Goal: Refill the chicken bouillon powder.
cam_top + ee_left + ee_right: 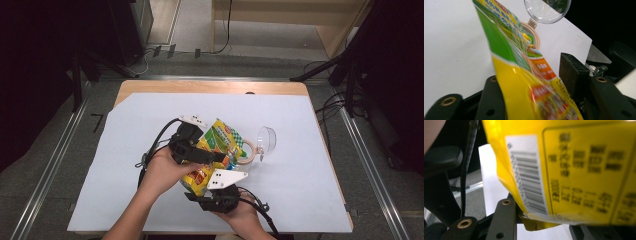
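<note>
A yellow and green snack bag [215, 145] is held up over the table between both grippers. My left gripper [212, 156] reaches in from the left. In the left gripper view the bag [524, 82] runs between its jaws, leaning on the left one, while the right pad [574, 75] stands a little off it. My right gripper [205, 190] comes from below and is shut on the bag's bottom edge [534, 220], beside the barcode [529, 180].
A clear plastic dome [267, 139] joined to a tan ring [246, 150] lies just right of the bag; the dome [546, 10] is also ahead of the left jaws. A white sheet [300, 190] covers the wooden table [210, 86]. Cables trail from both grippers.
</note>
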Demonstrator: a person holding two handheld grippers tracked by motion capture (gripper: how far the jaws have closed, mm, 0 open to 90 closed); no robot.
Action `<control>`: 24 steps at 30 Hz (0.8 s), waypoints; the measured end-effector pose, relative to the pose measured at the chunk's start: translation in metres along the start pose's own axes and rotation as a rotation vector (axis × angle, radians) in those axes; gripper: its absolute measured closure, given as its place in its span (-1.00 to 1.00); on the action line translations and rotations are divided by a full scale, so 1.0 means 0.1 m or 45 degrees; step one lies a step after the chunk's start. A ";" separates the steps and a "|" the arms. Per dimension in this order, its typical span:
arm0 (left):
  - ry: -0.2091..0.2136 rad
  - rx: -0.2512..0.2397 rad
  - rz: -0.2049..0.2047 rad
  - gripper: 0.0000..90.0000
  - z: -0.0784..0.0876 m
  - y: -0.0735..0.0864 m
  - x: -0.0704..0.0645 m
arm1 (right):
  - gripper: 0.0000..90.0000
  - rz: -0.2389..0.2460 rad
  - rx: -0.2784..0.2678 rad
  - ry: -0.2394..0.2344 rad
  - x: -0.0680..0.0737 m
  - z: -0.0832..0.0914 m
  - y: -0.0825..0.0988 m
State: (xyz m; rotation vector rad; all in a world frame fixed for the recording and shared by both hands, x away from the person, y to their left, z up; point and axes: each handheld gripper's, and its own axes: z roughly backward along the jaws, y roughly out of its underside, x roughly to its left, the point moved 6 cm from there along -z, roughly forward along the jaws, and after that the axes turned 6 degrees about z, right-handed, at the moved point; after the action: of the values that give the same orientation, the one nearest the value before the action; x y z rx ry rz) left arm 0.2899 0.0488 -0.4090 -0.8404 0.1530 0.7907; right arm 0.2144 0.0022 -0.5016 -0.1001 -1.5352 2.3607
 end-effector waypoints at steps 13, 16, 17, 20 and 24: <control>-0.095 -0.018 0.019 0.30 -0.03 -0.05 0.05 | 0.46 -0.004 0.012 -0.006 -0.10 -0.03 -0.05; -0.100 0.001 0.026 0.27 -0.03 -0.10 0.06 | 0.41 0.012 0.014 -0.018 -0.11 -0.01 -0.07; -0.109 0.016 0.030 0.27 -0.03 -0.12 0.06 | 0.40 0.017 0.016 -0.025 -0.11 0.00 -0.08; -0.106 0.024 0.030 0.28 -0.02 -0.22 0.04 | 0.33 0.027 0.028 -0.035 -0.14 0.01 -0.13; -0.096 0.019 0.034 0.29 0.02 -0.35 0.01 | 0.30 0.054 0.060 -0.038 -0.18 0.01 -0.20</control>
State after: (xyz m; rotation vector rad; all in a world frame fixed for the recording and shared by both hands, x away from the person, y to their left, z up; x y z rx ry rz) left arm 0.3143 0.0364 -0.3870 -0.7950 0.1031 0.8441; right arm 0.2362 0.0035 -0.4851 -0.0873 -1.5045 2.4401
